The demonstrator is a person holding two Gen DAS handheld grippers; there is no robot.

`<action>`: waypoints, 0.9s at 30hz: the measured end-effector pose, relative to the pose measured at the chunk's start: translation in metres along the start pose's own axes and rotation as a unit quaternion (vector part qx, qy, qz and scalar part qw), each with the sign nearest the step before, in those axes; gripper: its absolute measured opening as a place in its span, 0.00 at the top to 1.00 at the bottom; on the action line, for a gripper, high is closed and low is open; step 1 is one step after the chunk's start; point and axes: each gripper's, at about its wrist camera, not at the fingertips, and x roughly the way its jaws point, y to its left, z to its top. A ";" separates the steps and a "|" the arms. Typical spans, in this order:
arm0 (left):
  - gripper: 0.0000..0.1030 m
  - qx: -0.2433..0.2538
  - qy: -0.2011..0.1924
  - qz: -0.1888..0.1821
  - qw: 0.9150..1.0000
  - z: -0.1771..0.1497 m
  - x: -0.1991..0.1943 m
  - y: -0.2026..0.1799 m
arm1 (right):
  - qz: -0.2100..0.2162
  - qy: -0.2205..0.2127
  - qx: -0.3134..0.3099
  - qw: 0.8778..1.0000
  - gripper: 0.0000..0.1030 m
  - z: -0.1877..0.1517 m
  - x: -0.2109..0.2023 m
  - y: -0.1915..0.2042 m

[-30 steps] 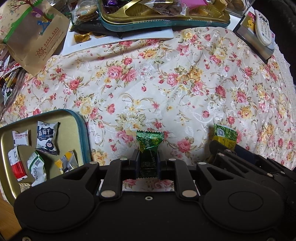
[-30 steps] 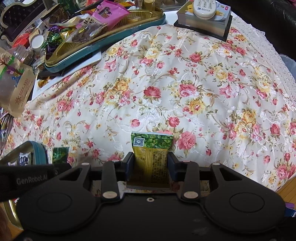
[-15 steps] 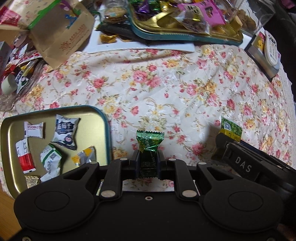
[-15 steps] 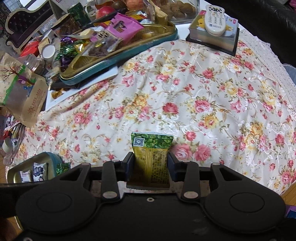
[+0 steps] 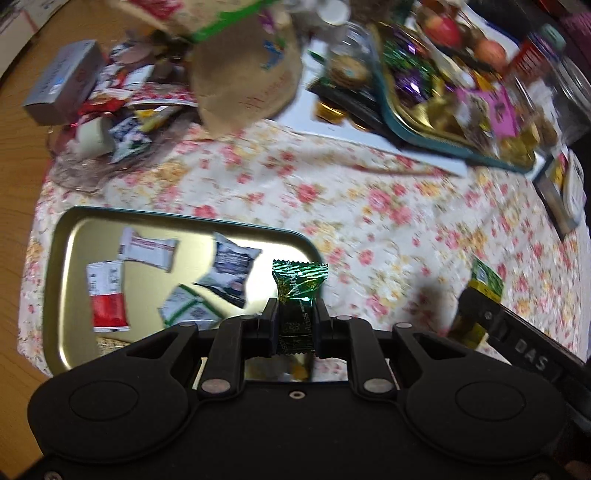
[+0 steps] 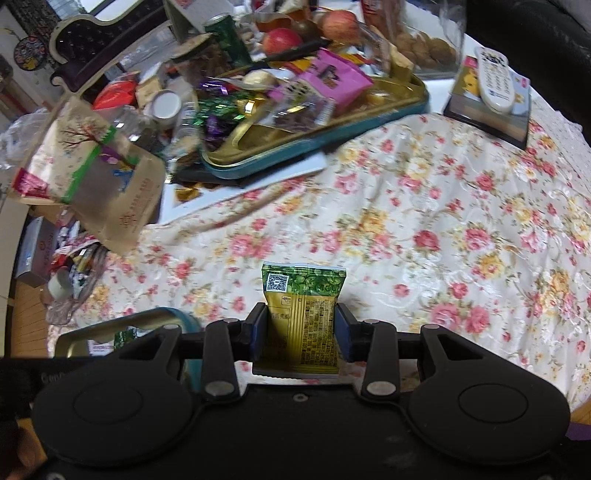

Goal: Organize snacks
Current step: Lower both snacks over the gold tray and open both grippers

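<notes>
Floral-print tablecloth [image 5: 369, 206], shallow gold tin tray with teal rim [image 5: 62, 236] holding five wrapped snacks. Left gripper [image 5: 295, 321] pinches green foil-wrapped candy [image 5: 297, 284]; right gripper [image 6: 301, 332] clamps green-and-gold snack packet [image 6: 304, 306]. I centre each over bare tray floor and lower before releasing.

We have lifted both grippers higher above the floral cloth [image 6: 424, 206]. Our left gripper [image 5: 295, 314], with its green candy [image 5: 298, 284], has swung over the gold tin's [image 5: 62, 236] right edge, our right gripper [image 6: 301, 325] rising just beside it.

Two tins [image 5: 59, 236] [image 6: 369, 122], two apples [image 6: 282, 40] [image 6: 340, 20], one remote [image 6: 493, 79].
</notes>
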 end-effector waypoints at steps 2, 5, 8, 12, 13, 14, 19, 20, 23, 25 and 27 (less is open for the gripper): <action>0.77 -0.019 -0.005 0.000 1.000 0.003 -0.004 0.017 | 0.010 -0.004 -0.007 1.000 0.60 0.000 -0.004 0.012; 0.77 -0.044 -0.010 0.003 0.999 0.006 -0.007 0.041 | 0.024 -0.006 -0.018 1.000 0.60 -0.002 -0.008 0.027; 0.77 -0.068 -0.015 0.011 0.998 0.006 -0.010 0.066 | 0.039 -0.004 -0.032 0.999 0.60 -0.006 -0.010 0.045; 0.75 -0.093 -0.022 0.018 0.995 0.006 -0.013 0.095 | 0.059 -0.005 -0.060 0.996 0.60 -0.013 -0.012 0.069; 0.74 -0.100 -0.020 0.019 0.995 0.006 -0.013 0.102 | 0.064 -0.005 -0.066 0.996 0.60 -0.015 -0.013 0.074; 0.69 -0.109 -0.019 0.023 0.994 0.006 -0.014 0.108 | 0.070 -0.005 -0.075 0.995 0.60 -0.018 -0.014 0.081; 0.68 -0.128 -0.016 0.044 0.991 0.004 -0.013 0.123 | 0.097 0.002 -0.113 0.989 0.60 -0.030 -0.014 0.108; 0.68 -0.130 -0.016 0.042 0.990 0.003 -0.014 0.125 | 0.103 0.005 -0.122 0.987 0.60 -0.035 -0.014 0.116; 0.68 -0.133 -0.011 0.033 0.991 0.001 -0.014 0.126 | 0.116 0.009 -0.145 0.983 0.60 -0.045 -0.013 0.130; 0.68 -0.137 -0.004 0.022 0.990 0.001 -0.013 0.126 | 0.121 0.011 -0.166 0.979 0.59 -0.053 -0.012 0.138; 0.68 -0.142 0.006 0.006 0.990 0.001 -0.010 0.126 | 0.127 0.013 -0.188 0.974 0.58 -0.060 -0.012 0.145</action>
